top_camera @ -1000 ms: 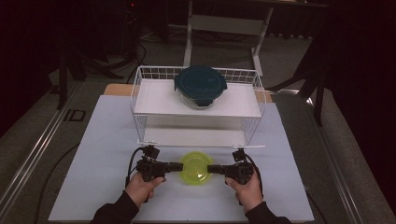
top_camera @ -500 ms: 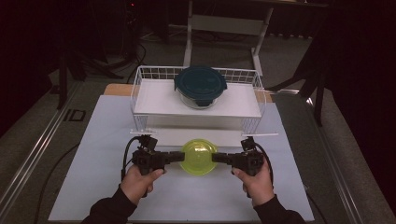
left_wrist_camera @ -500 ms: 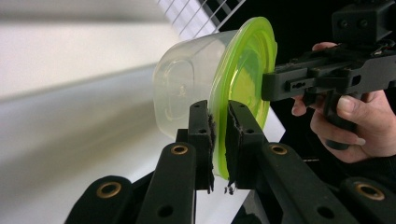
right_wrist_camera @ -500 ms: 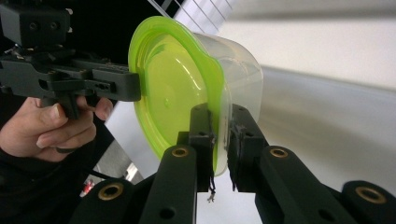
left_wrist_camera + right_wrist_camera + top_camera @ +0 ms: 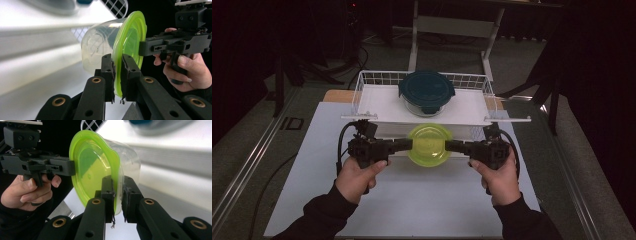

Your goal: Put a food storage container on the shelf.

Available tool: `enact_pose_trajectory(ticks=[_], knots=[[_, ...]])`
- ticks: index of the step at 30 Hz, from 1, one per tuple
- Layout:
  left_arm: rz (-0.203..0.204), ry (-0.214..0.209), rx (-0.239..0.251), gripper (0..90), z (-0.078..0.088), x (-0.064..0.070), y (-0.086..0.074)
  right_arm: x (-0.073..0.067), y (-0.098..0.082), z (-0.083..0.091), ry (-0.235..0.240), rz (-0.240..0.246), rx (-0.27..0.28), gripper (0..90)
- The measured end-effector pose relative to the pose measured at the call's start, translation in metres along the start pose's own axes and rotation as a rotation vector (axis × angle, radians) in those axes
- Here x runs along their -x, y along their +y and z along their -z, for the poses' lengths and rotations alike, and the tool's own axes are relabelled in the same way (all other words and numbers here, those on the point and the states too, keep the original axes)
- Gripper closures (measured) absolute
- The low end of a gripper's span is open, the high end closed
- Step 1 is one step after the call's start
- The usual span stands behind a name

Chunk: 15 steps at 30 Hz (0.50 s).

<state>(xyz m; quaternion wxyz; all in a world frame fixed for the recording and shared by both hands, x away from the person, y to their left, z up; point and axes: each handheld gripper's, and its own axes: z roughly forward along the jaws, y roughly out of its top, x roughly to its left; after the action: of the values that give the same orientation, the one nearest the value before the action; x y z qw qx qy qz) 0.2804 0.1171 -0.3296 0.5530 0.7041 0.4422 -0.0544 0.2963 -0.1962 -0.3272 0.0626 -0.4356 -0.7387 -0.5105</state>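
Letters "ID" [image 5: 292, 123] mark the floor strip left of the table [image 5: 312, 165], well off from the jaws; no other writing can be read. Both hands grip pistol-style handles, forearms coming up from the near edge, the grippers level and pointing inward at each other. The left gripper [image 5: 408, 144] clamps the left rim of the bowl [image 5: 428, 145], a clear tub with a lime lid, pads pressed on the lid's edge. The right gripper [image 5: 449, 146] clamps the opposite rim the same way. The bowl hangs between the two pairs of jaws above the table, just before the rack [image 5: 362, 92], where a dark-lidded dish [image 5: 427, 91] sits beyond the jaws.
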Motion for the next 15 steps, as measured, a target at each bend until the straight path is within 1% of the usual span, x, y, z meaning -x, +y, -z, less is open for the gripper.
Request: enact_pose_trajectory(ticks=[5, 6, 7, 8, 9, 10, 11, 12, 13, 14, 15], knots=[[-0.014, 0.008, 0.034, 82.7, 0.006, 0.005, 0.027, -0.009, 0.031, 0.006, -0.010, 0.020, 0.031, 81.2], [-0.019, 0.008, 0.041, 82.7, 0.007, 0.006, 0.034, -0.010, 0.035, 0.007, -0.012, 0.026, 0.035, 81.2], [-0.019, 0.008, 0.041, 82.7, 0.007, 0.006, 0.034, -0.010, 0.035, 0.007, -0.012, 0.026, 0.035, 81.2], [-0.022, 0.012, 0.049, 82.7, 0.009, 0.007, 0.046, -0.013, 0.051, 0.009, -0.019, 0.036, 0.051, 81.2], [-0.022, 0.012, 0.049, 82.7, 0.009, 0.007, 0.046, -0.013, 0.051, 0.009, -0.019, 0.036, 0.051, 81.2], [-0.019, 0.012, 0.057, 82.7, 0.010, 0.007, 0.054, -0.014, 0.056, 0.009, -0.025, 0.043, 0.057, 81.1], [-0.023, 0.015, 0.061, 82.7, 0.011, 0.008, 0.057, -0.016, 0.063, 0.010, -0.025, 0.046, 0.063, 81.1], [-0.032, 0.020, 0.064, 82.6, 0.011, 0.009, 0.062, -0.016, 0.067, 0.010, -0.026, 0.047, 0.066, 81.1], [-0.027, 0.025, 0.075, 82.7, 0.012, 0.010, 0.066, -0.017, 0.072, 0.011, -0.029, 0.049, 0.070, 81.1], [-0.040, 0.036, 0.086, 82.6, 0.012, 0.013, 0.070, -0.017, 0.082, 0.011, -0.029, 0.046, 0.078, 80.9], [-0.054, 0.047, 0.092, 82.6, 0.013, 0.015, 0.073, -0.017, 0.082, 0.011, -0.029, 0.046, 0.078, 80.9]])
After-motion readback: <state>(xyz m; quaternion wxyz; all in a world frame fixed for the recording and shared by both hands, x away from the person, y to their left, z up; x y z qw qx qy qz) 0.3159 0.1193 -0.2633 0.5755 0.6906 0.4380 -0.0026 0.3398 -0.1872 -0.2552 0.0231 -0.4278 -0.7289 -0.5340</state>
